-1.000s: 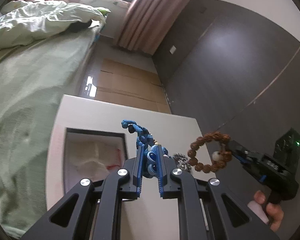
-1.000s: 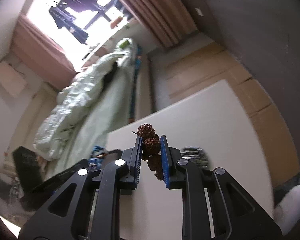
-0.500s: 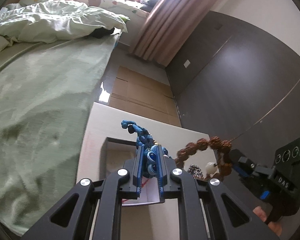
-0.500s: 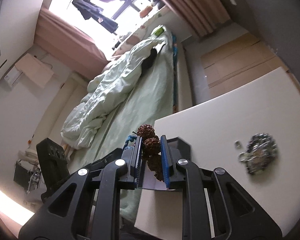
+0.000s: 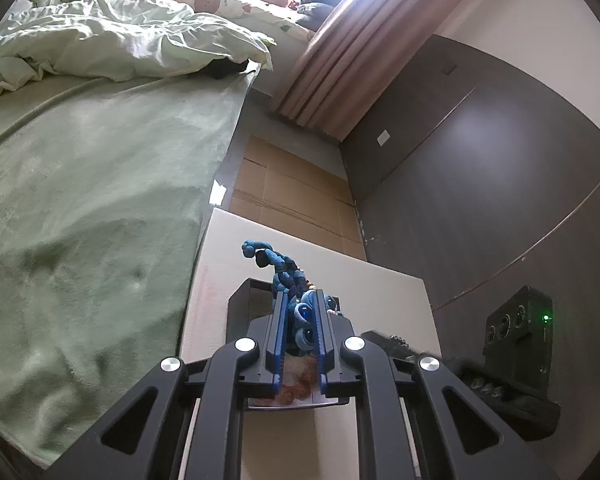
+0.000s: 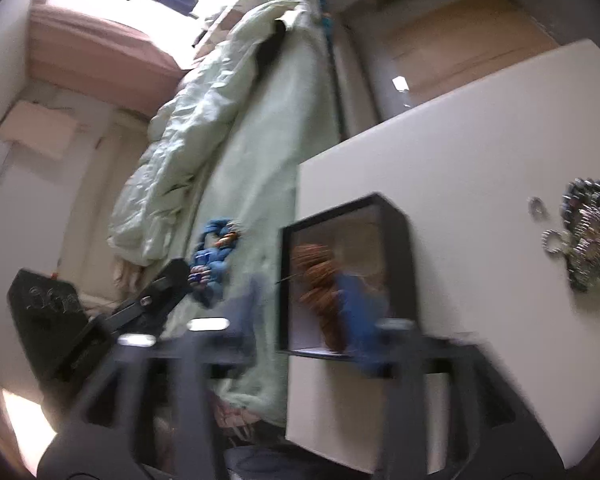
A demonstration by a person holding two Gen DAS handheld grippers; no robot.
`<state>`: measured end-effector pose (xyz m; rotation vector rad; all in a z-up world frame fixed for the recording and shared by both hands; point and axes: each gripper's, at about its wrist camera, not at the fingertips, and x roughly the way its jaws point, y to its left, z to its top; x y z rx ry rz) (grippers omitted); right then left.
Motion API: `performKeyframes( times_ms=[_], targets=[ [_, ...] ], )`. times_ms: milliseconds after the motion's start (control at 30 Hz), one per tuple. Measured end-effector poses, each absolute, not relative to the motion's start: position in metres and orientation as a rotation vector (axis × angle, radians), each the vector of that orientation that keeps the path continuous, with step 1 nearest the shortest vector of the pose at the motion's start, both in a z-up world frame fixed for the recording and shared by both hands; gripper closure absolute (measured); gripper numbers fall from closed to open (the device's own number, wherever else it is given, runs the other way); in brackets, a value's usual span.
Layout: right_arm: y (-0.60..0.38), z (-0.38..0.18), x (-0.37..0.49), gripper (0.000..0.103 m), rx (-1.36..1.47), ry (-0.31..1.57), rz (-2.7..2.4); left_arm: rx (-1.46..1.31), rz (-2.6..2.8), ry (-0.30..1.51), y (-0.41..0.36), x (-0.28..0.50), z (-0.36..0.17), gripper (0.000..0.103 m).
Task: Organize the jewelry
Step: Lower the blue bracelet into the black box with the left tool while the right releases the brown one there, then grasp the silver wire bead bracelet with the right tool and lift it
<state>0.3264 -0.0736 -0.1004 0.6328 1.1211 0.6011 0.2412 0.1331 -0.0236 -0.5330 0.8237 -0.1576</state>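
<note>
My left gripper (image 5: pixel 299 308) is shut on a blue bead bracelet (image 5: pixel 284 270) and holds it above the black box (image 5: pixel 240 304) on the white table (image 5: pixel 380 292). In the right wrist view that bracelet (image 6: pixel 214 258) hangs left of the box (image 6: pixel 396 256). My right gripper (image 6: pixel 300 312) is blurred by motion, its jaws stand wide apart over the box. The brown seed bracelet (image 6: pixel 320 280) is between them, inside the box opening; it also shows blurred below my left fingers (image 5: pixel 300 376).
A pile of silver and dark jewelry (image 6: pixel 588 236) with small rings (image 6: pixel 536 206) lies on the table at the right. A green bed (image 5: pixel 80 200) borders the table on the left. A dark wall (image 5: pixel 480 200) stands on the right.
My right gripper has swung over the box and its jaws have opened, letting the brown bracelet go into the box. My left gripper has moved over the box with the blue bracelet.
</note>
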Motion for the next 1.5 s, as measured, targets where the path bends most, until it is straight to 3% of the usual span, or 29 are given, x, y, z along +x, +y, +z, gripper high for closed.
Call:
performKeyframes(
  times_ms=[33,533,600,633,667,1033,1400,1500],
  targets=[
    [-0.078,-0.097,0.325,0.025,0.631,1.093,0.592,-0.531,-0.158,0.828,0.133,0.244,-0.024,0.093],
    [-0.136,-0.081,0.316,0.025,0.608,1.022,0.522,-0.419,-0.21,0.913,0.093,0.257,-0.04,0.091],
    [-0.147,-0.082,0.316,0.025,0.607,1.019,0.506,-0.411,-0.194,0.911,0.093,0.258,-0.04,0.062],
    [-0.151,-0.082,0.316,0.025,0.607,1.018,0.503,-0.422,-0.179,0.897,0.095,0.257,-0.039,0.036],
    [-0.156,-0.081,0.315,0.025,0.608,1.013,0.499,-0.432,-0.172,0.878,0.097,0.256,-0.038,0.032],
    [-0.218,-0.093,0.314,0.025,0.587,1.023,0.374,-0.366,-0.183,0.874,0.075,0.257,-0.037,0.037],
    [-0.238,-0.114,0.319,0.025,0.542,1.077,0.298,-0.294,-0.272,0.913,0.01,0.27,-0.047,0.055],
    [-0.238,-0.121,0.322,0.033,0.544,1.09,0.297,-0.281,-0.289,0.93,-0.004,0.275,-0.054,0.064]
  ],
)
